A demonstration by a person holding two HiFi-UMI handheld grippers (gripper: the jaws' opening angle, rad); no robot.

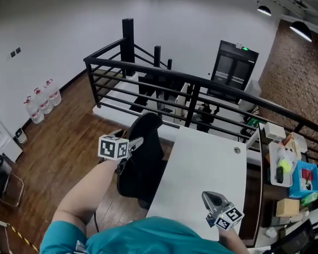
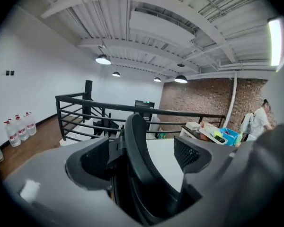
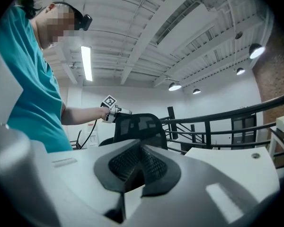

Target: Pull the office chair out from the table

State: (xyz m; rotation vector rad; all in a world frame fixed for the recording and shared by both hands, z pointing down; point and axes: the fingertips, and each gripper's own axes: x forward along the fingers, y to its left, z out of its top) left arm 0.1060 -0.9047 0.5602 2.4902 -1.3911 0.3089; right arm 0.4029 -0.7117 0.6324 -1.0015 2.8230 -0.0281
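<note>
The black office chair point(image 1: 143, 160) stands at the left side of the white table point(image 1: 201, 157), its seat partly under the table edge. My left gripper point(image 1: 136, 141) is at the top of the backrest with its jaws open wide. In the left gripper view the backrest's curved rim point(image 2: 135, 136) runs between the pads of the left gripper point(image 2: 142, 157), nearer the left one, with a gap to the right one. My right gripper point(image 1: 210, 197) hangs over the table's near right part. Its pads meet in the right gripper view point(image 3: 139, 162), shut on nothing, and the chair point(image 3: 137, 126) shows beyond them.
A black railing point(image 1: 191, 81) runs behind the table, with a stairwell beyond. A side desk point(image 1: 289, 168) with boxes and bottles stands to the right. Water bottles point(image 1: 40, 102) line the left wall. A folding chair point(image 1: 2, 181) sits at the lower left on wood floor.
</note>
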